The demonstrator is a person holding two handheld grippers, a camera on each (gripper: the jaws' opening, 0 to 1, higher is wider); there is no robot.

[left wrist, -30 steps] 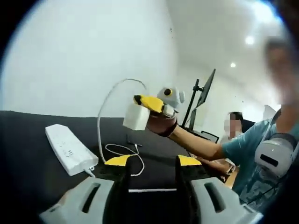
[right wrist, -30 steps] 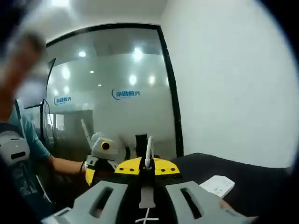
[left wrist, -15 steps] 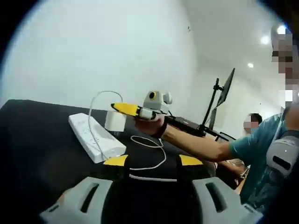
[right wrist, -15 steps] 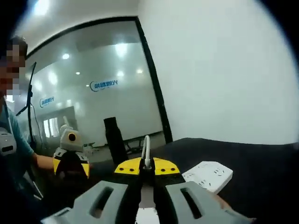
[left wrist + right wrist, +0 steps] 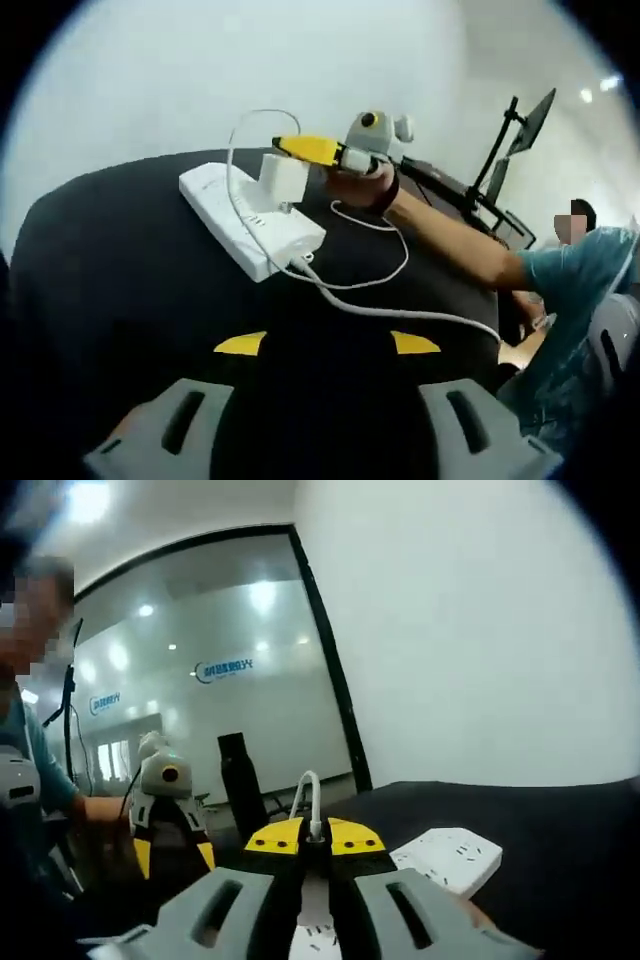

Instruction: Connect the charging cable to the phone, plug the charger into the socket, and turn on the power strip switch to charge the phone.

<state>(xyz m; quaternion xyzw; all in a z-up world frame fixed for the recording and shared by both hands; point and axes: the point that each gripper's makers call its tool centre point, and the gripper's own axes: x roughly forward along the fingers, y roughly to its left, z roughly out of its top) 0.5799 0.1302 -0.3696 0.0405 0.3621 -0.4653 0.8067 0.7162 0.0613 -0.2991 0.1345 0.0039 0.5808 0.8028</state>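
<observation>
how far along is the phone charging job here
Done: nothing can be confirmed; whether the cable is in a phone cannot be told. In hand: the right gripper holds the white charger right above the power strip, its prongs at or near the sockets; seating is unclear. Left: finish plugging in and press the strip's switch. The left gripper is open.

1. A black table [image 5: 120, 280] spread under the scene, its dark top also showing in the right gripper view.
2. A white wall [image 5: 480, 630] stood behind it.
3. A monitor on a black stand [image 5: 515, 130] stood off to one side.
4. A glass partition [image 5: 230, 680] carried blue lettering and reflected ceiling lights.
5. A dark bottle [image 5: 237, 780] stood upright near the table's edge.
6. A seated person [image 5: 575, 222] was in the background.
</observation>
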